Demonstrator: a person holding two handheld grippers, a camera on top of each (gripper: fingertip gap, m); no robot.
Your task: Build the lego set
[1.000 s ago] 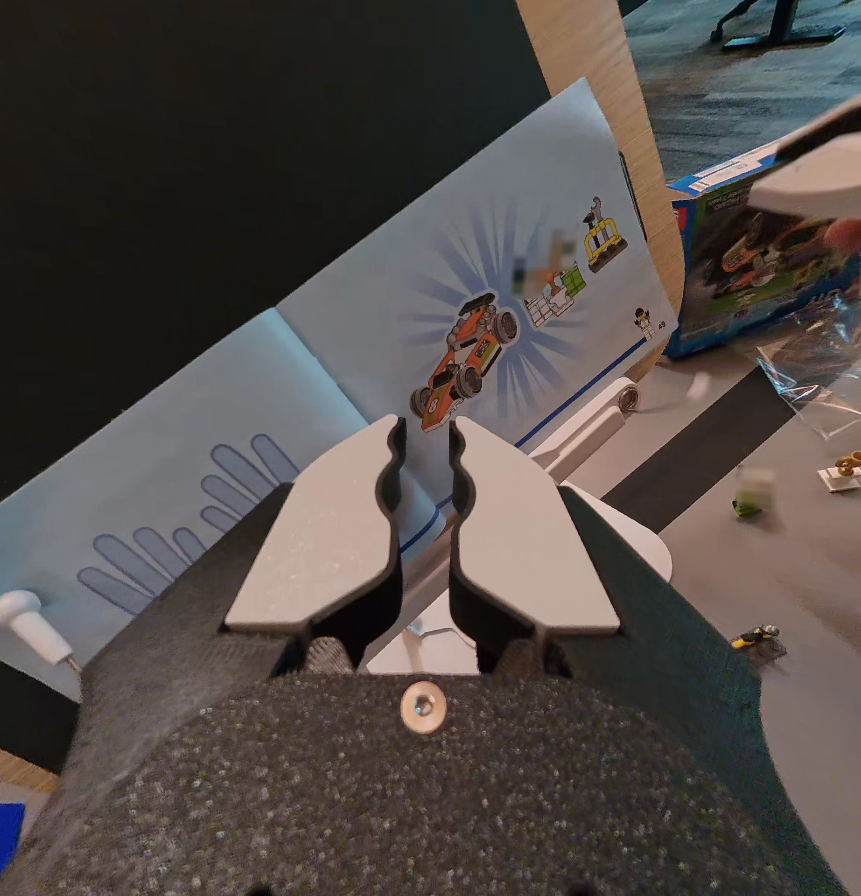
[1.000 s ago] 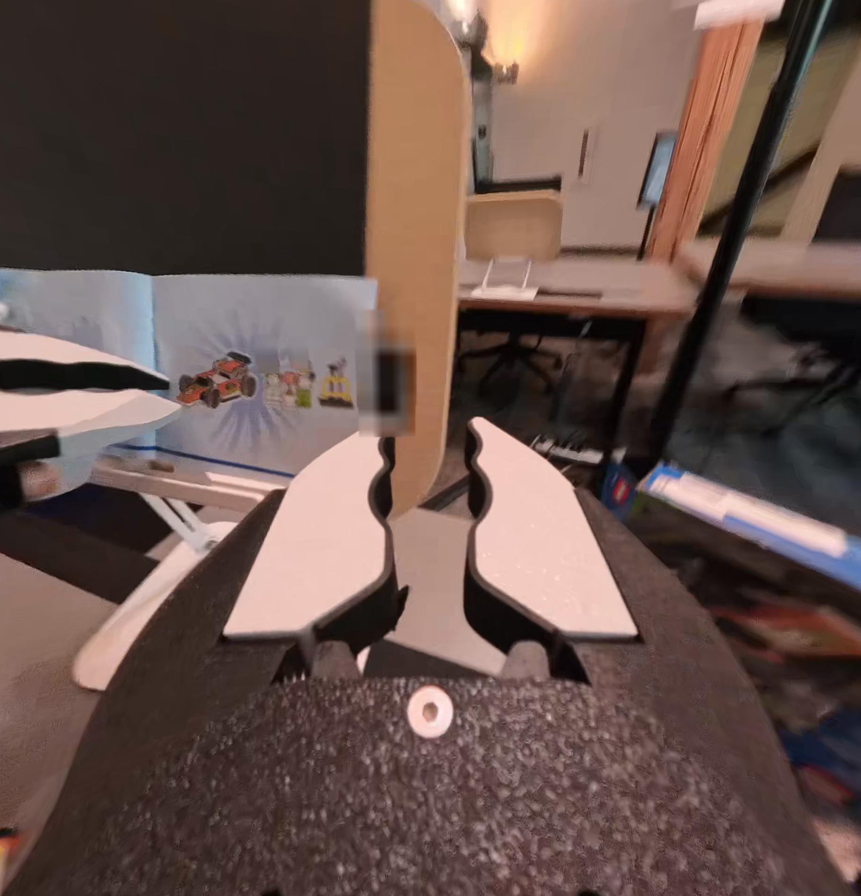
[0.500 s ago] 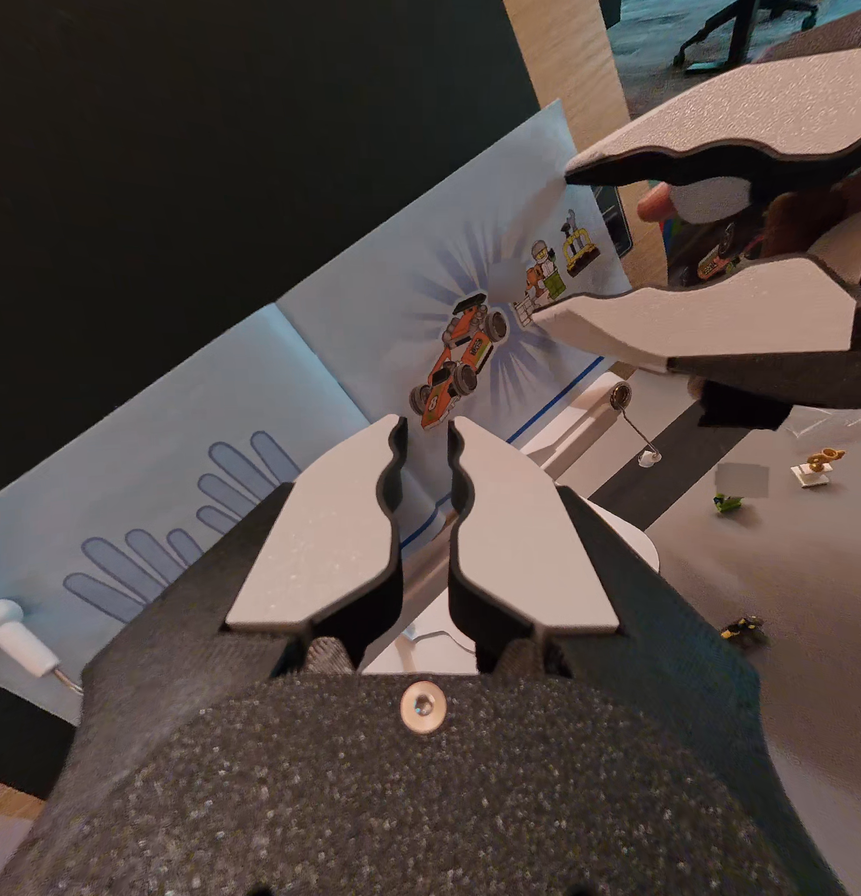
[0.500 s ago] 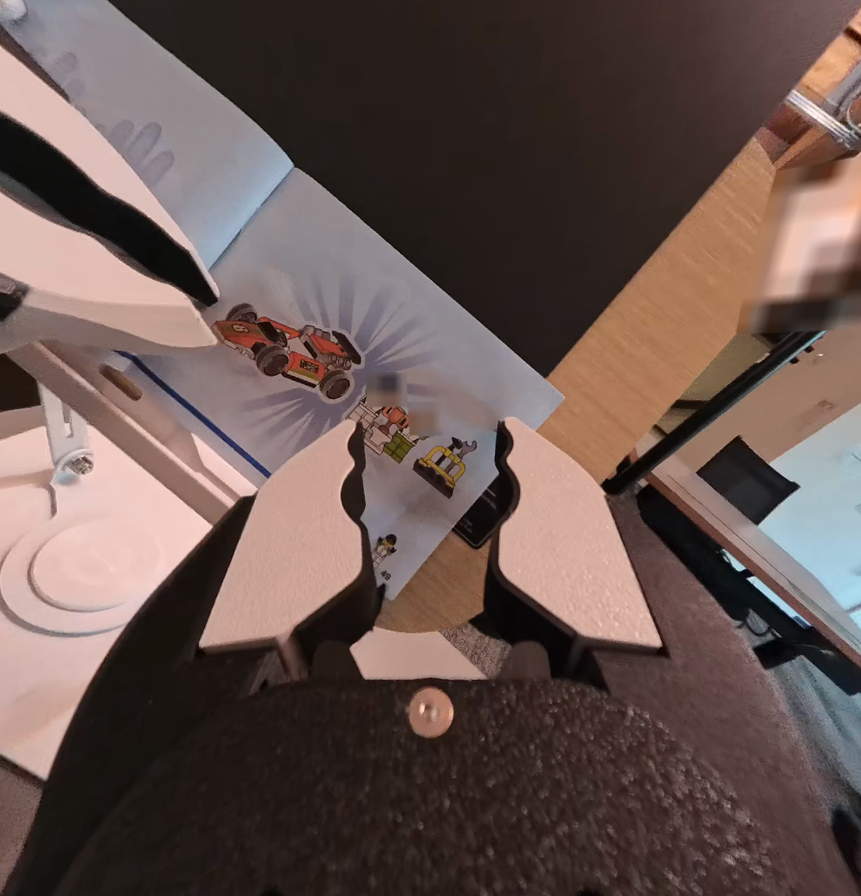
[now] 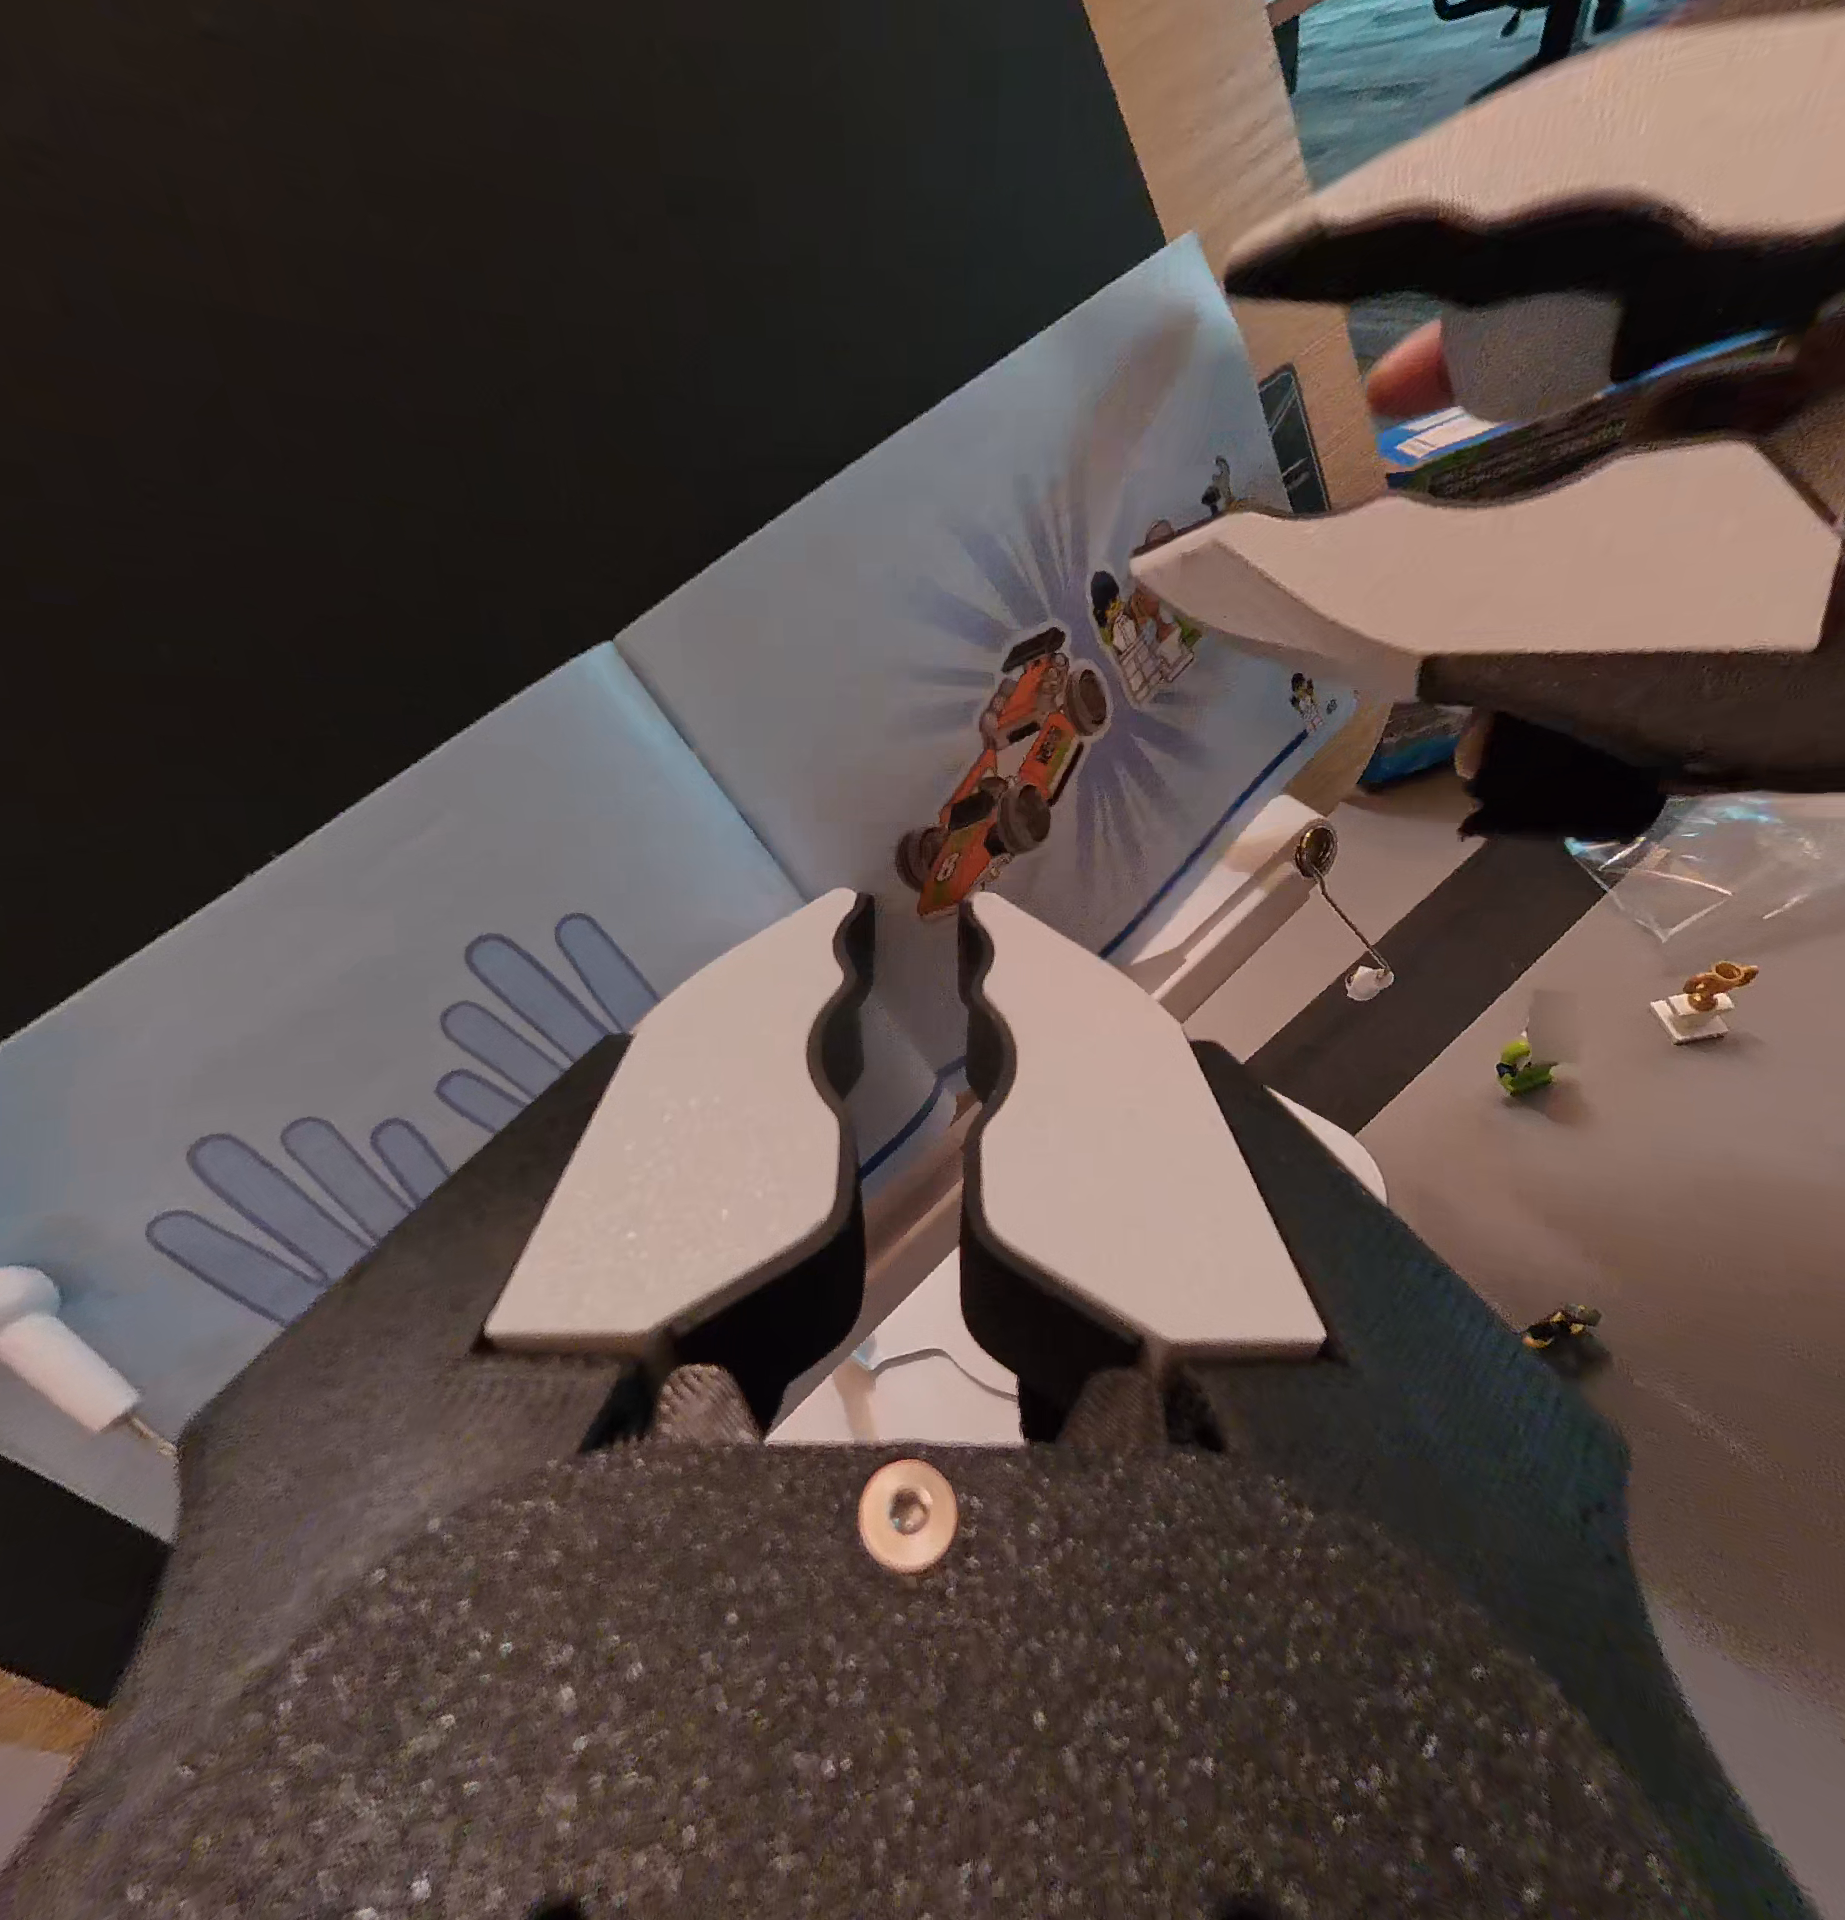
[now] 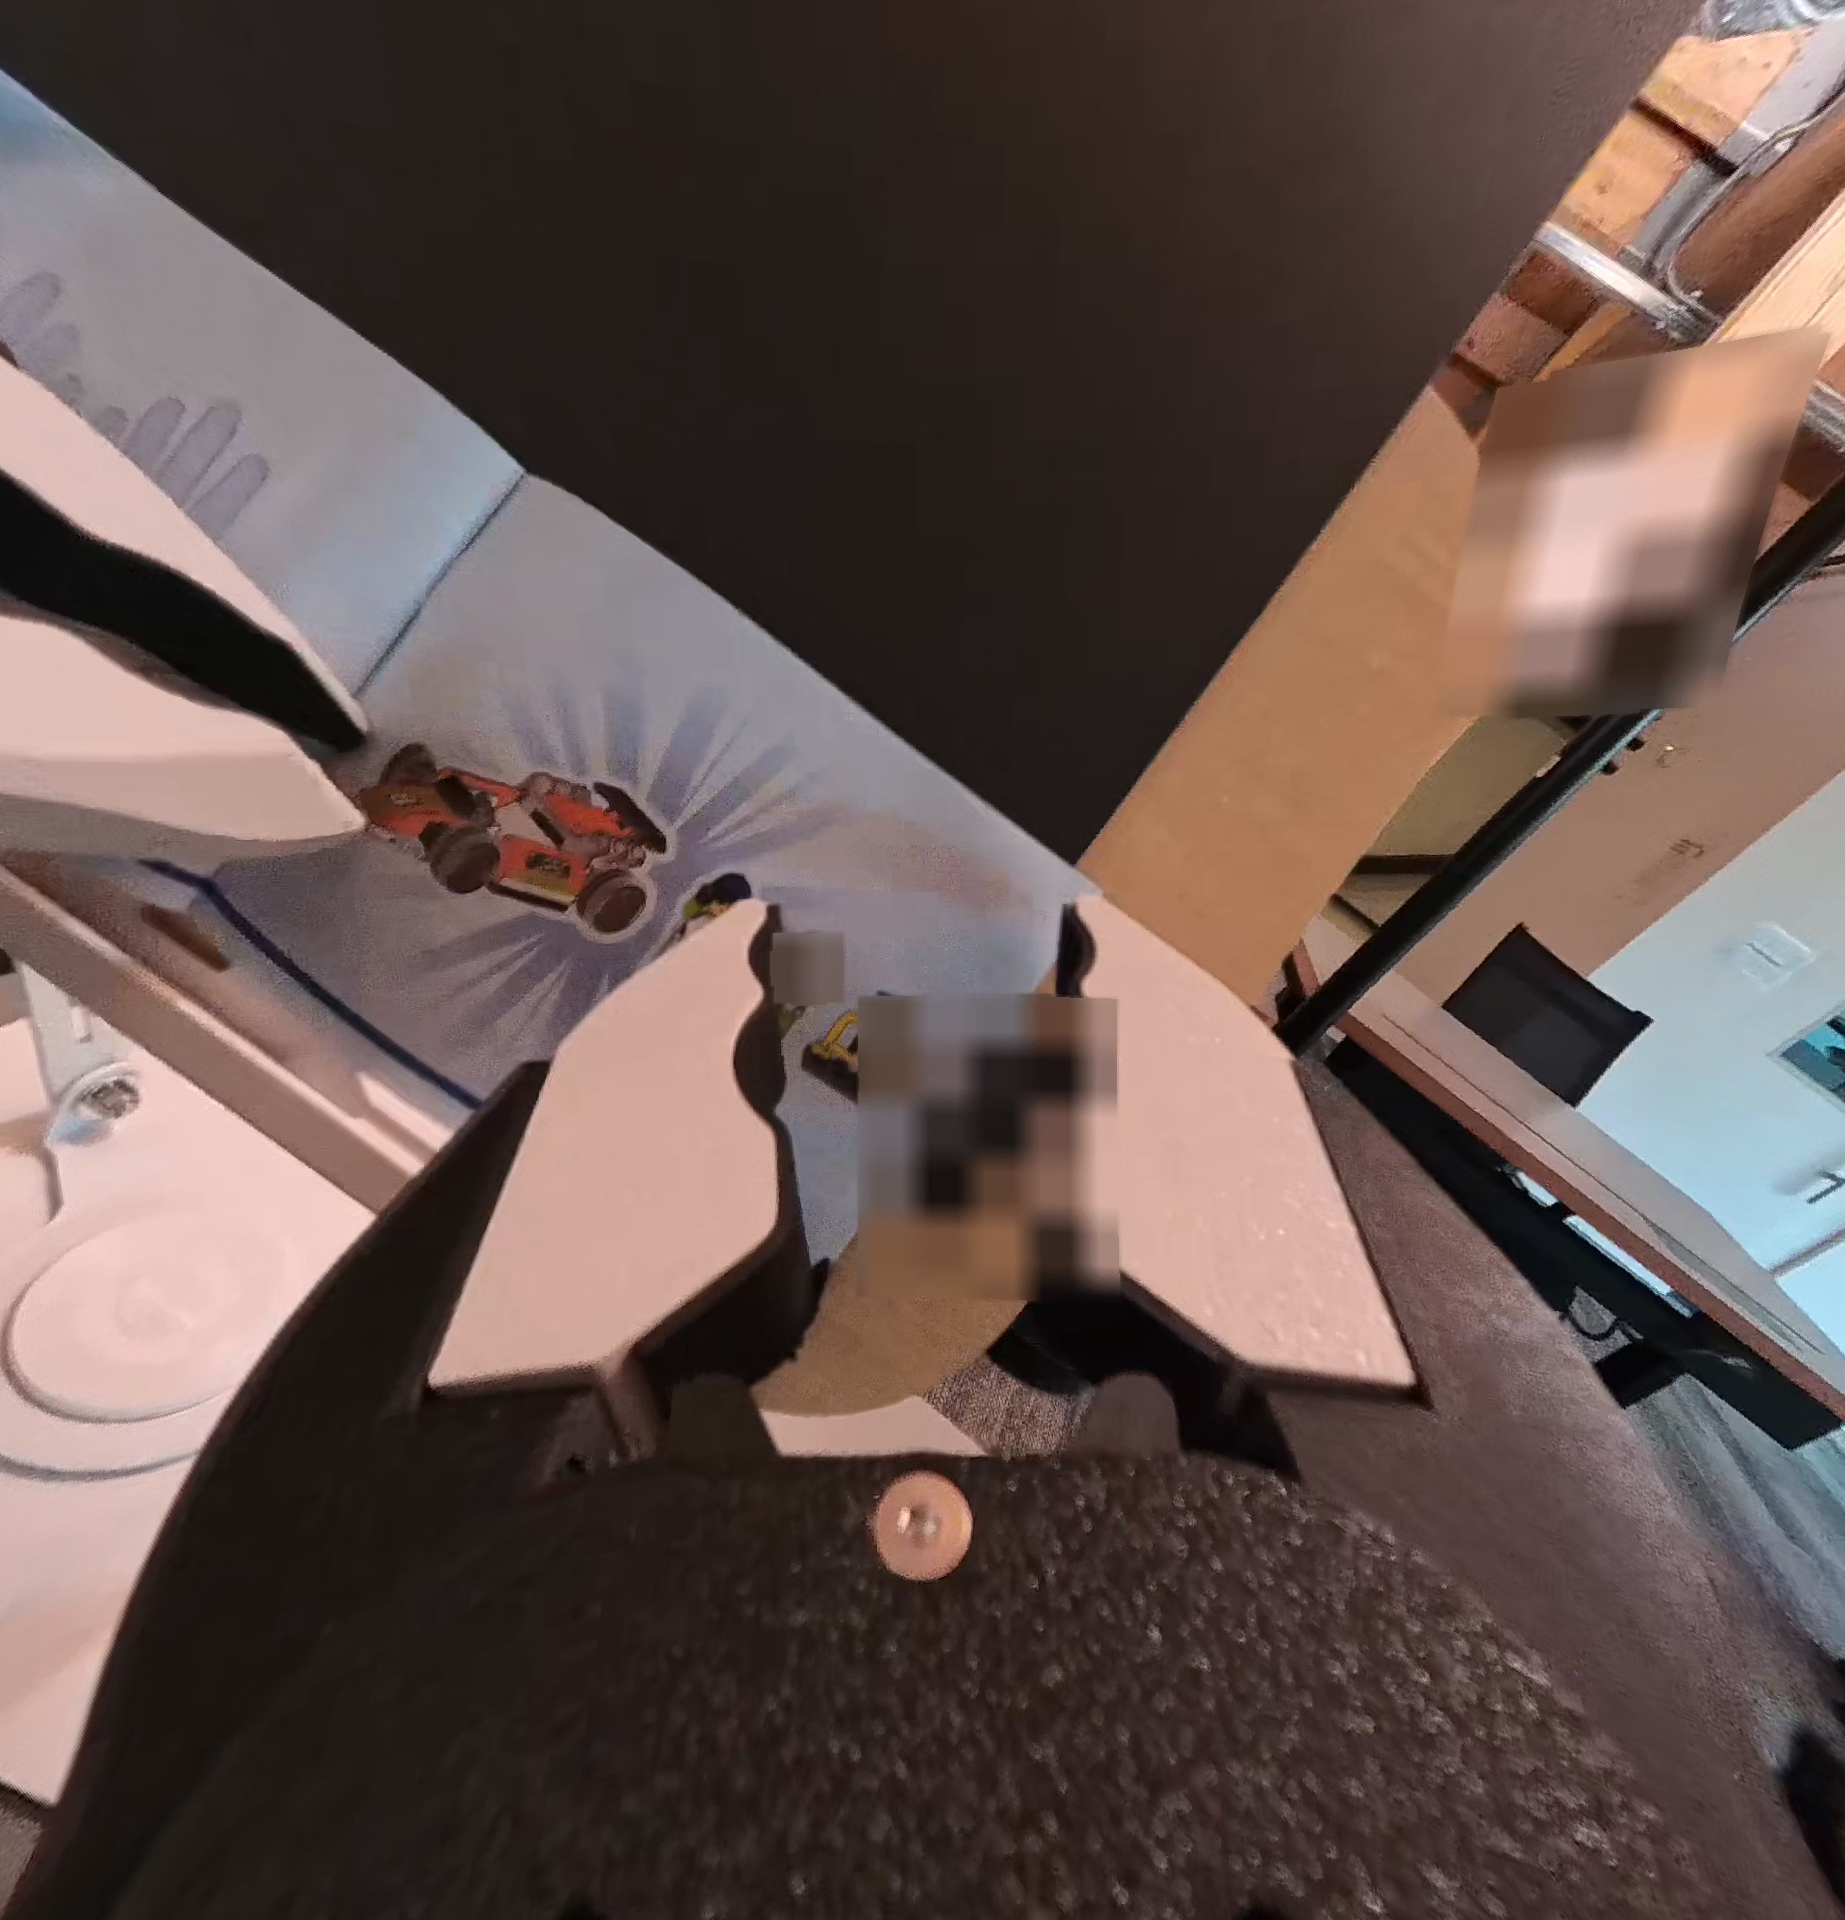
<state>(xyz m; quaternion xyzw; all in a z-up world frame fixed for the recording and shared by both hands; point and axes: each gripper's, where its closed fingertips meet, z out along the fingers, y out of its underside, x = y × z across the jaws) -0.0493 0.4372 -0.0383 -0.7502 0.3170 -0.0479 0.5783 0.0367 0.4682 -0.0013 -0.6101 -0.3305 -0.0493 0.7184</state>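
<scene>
Both hand-held grippers, left (image 5: 913, 920) and right (image 6: 918, 920), are hovering apart and empty at the instruction booklet (image 5: 845, 665): thin, floppy paper, best pinched at its right page edge.

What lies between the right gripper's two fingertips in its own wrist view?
In the right wrist view, the right gripper frames the open instruction booklet's outer edge; nothing is gripped.

Left tool (image 5: 915, 914) barely parted – right tool (image 6: 916, 920) agape
</scene>
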